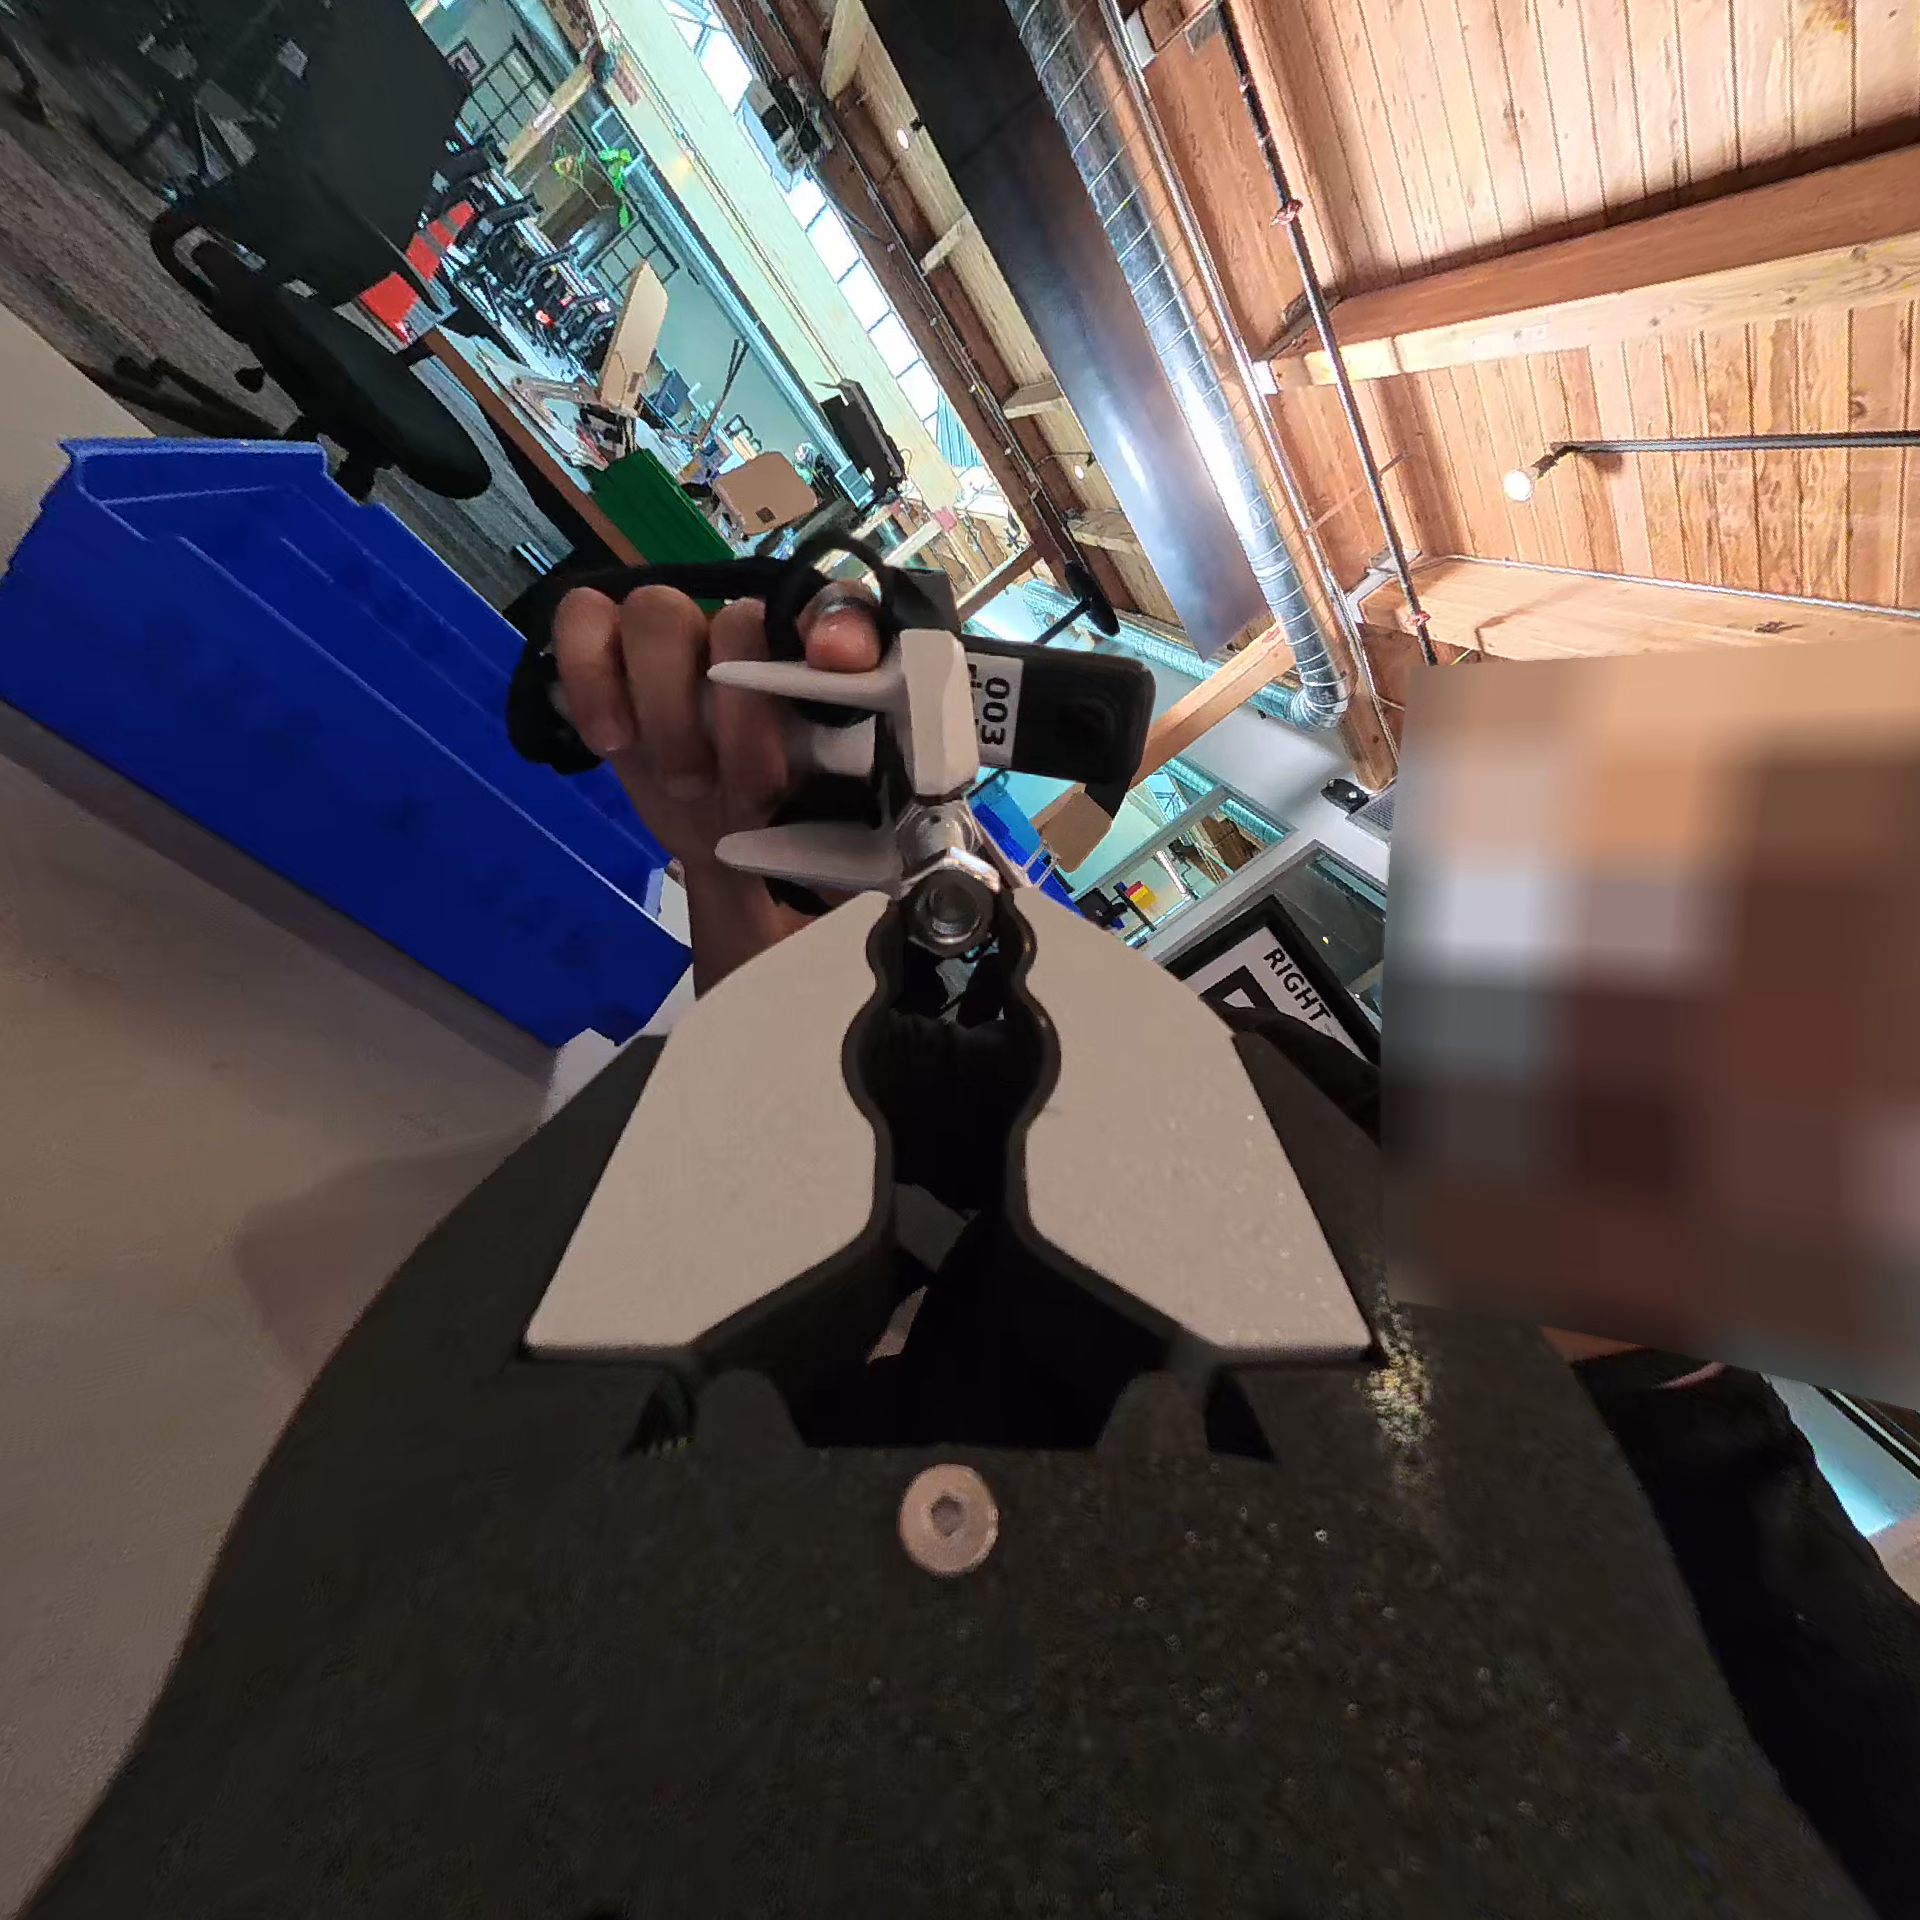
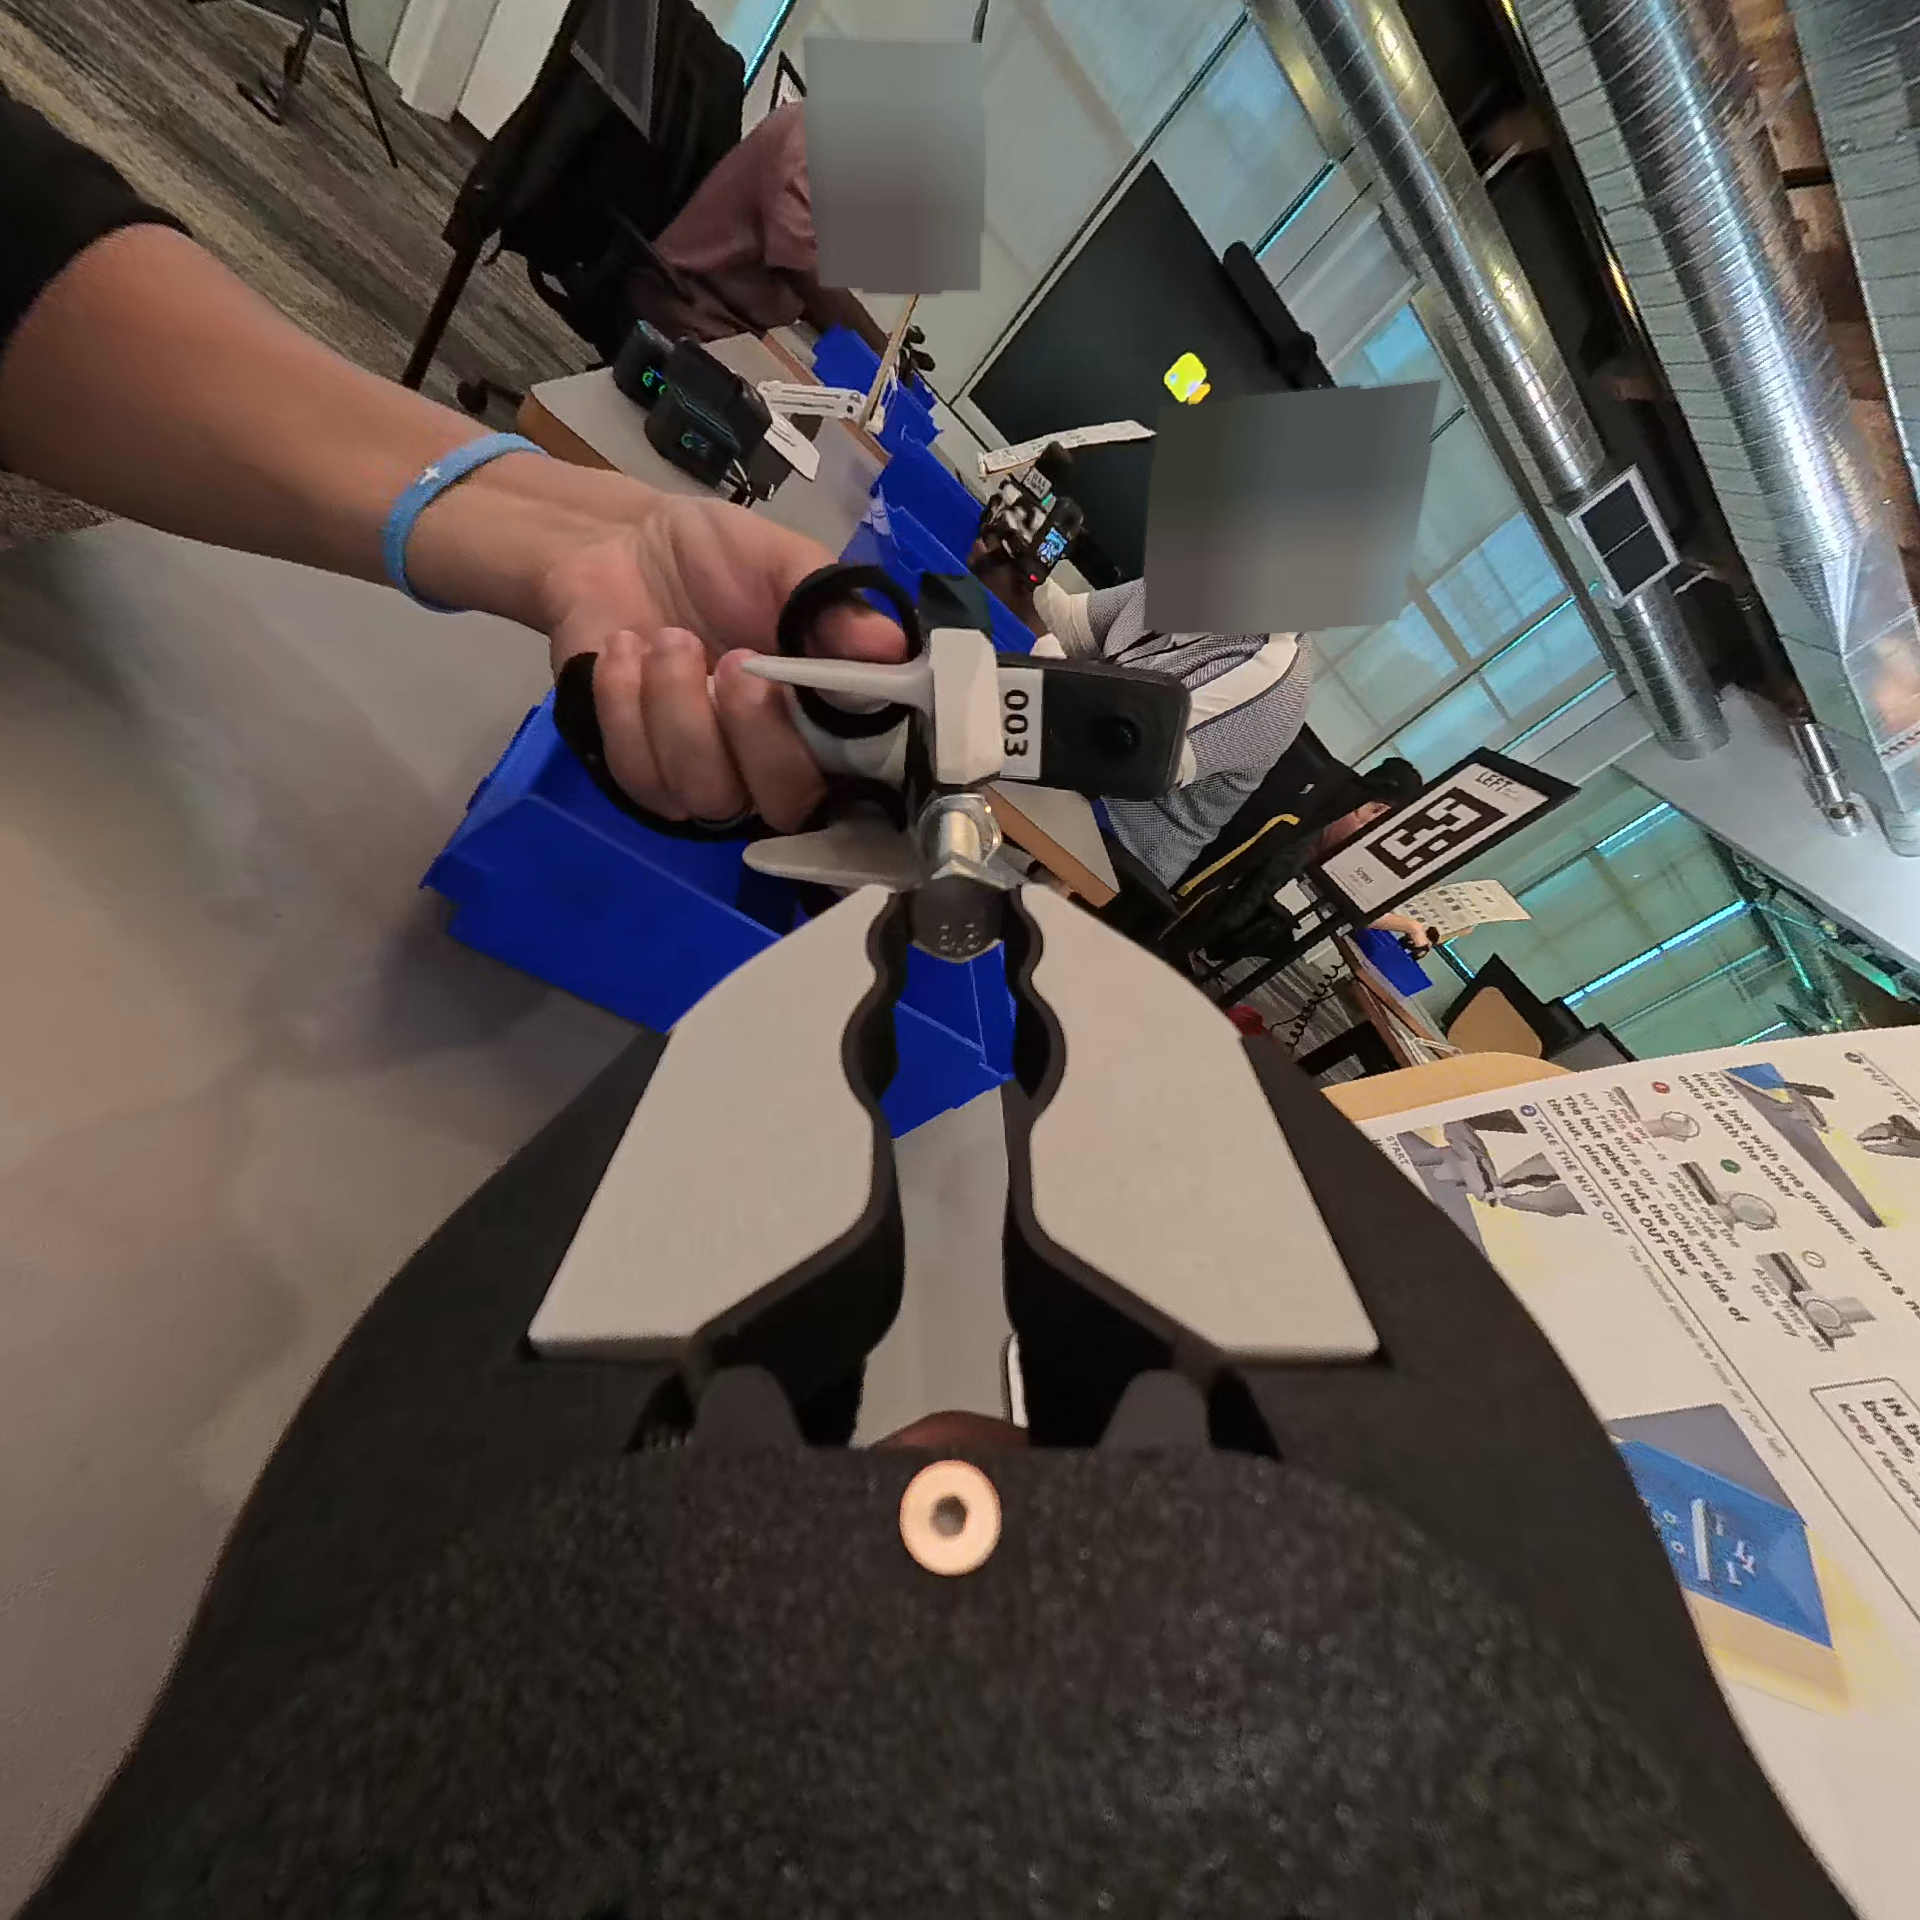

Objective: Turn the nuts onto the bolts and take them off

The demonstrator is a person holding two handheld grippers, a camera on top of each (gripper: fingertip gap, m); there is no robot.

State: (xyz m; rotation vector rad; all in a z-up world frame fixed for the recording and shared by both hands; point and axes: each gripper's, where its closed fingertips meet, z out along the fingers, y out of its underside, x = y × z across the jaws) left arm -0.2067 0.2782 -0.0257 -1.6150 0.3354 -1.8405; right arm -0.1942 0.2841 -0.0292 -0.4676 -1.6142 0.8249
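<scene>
Closest to each lens, a bolt and its wing nut hang in the air between the two tools, well above the table. From the left wrist view, the left hand-held gripper pinches the threaded end of the bolt at its fingertips, while the right hand-held gripper looks clamped on the bolt head in its own view. Blue bins sit on the table behind. For a clean turn, I would keep both tools on one axis, hold one side steady, and rotate in short arcs without squeezing the threads askew.
</scene>
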